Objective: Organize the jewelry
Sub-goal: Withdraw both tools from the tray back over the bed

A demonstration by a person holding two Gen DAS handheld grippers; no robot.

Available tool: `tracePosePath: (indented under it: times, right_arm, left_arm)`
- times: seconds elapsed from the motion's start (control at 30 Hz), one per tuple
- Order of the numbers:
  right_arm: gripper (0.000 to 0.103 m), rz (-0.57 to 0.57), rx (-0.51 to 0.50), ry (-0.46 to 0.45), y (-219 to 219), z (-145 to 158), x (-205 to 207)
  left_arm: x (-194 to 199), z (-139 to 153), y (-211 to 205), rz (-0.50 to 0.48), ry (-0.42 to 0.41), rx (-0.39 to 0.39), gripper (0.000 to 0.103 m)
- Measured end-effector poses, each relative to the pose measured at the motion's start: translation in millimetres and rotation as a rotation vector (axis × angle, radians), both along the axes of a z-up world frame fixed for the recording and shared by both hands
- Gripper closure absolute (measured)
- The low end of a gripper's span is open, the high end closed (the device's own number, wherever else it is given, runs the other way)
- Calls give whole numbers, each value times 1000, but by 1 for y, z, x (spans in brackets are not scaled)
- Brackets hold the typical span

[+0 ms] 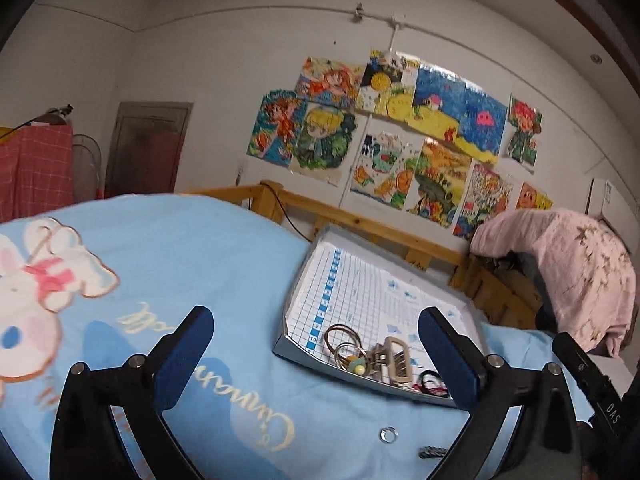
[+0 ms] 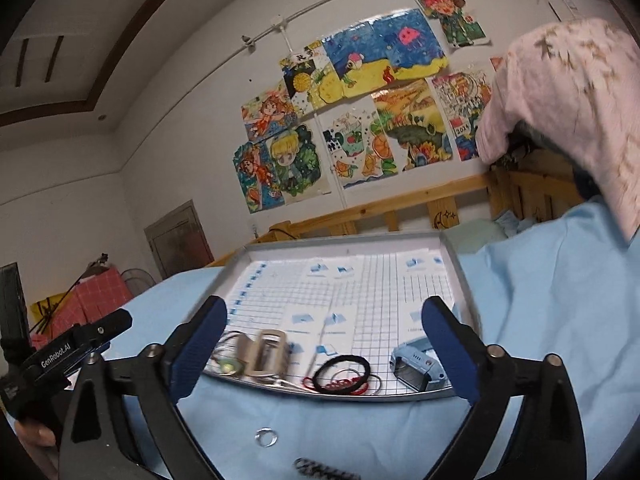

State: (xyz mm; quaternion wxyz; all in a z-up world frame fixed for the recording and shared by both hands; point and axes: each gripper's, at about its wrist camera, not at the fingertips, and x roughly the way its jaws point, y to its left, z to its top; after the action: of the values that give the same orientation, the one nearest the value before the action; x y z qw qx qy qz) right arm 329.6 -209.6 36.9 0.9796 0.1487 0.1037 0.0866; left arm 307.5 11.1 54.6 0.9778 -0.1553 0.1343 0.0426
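Note:
A shallow grey tray [image 1: 298, 354] [image 2: 466, 280] lined with grid paper lies on a light blue blanket. At its near edge are metal rings with a carabiner [image 1: 394, 356] [image 2: 264, 354], black and red hair ties [image 2: 340, 374] [image 1: 432, 384] and a small blue watch [image 2: 416, 364]. A small silver ring [image 1: 388, 435] [image 2: 266, 437] lies on the blanket in front of the tray, beside a dark braided piece [image 1: 434, 452] [image 2: 320, 470]. My left gripper [image 1: 316, 344] is open and empty, above the blanket near the tray. My right gripper [image 2: 324, 340] is open and empty, facing the tray's near edge.
The blanket [image 1: 180, 260] has a cartoon rabbit print [image 1: 36, 292]. A wooden bed rail [image 2: 400, 204] runs behind the tray. A pink cloth [image 1: 568, 268] [image 2: 568, 92] hangs at the right. Drawings [image 1: 380, 136] cover the wall.

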Motion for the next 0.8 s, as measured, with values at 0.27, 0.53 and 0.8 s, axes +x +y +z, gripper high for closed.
tracePosePath:
  times: [0.27,0.53,0.8]
  right_arm:
    - [5,-13,-71,-27,8,44,-65]
    - [4,-51,-118,-41,13,34,-153]
    - [4,-137,-72,35,-8,2,-209]
  left_arm:
    - [-69,19,-8,-27,-22,55,0]
    - [-123,7,-12,-67,11,110,0]
    - [-169,-15,-3,-92,32,153,0]
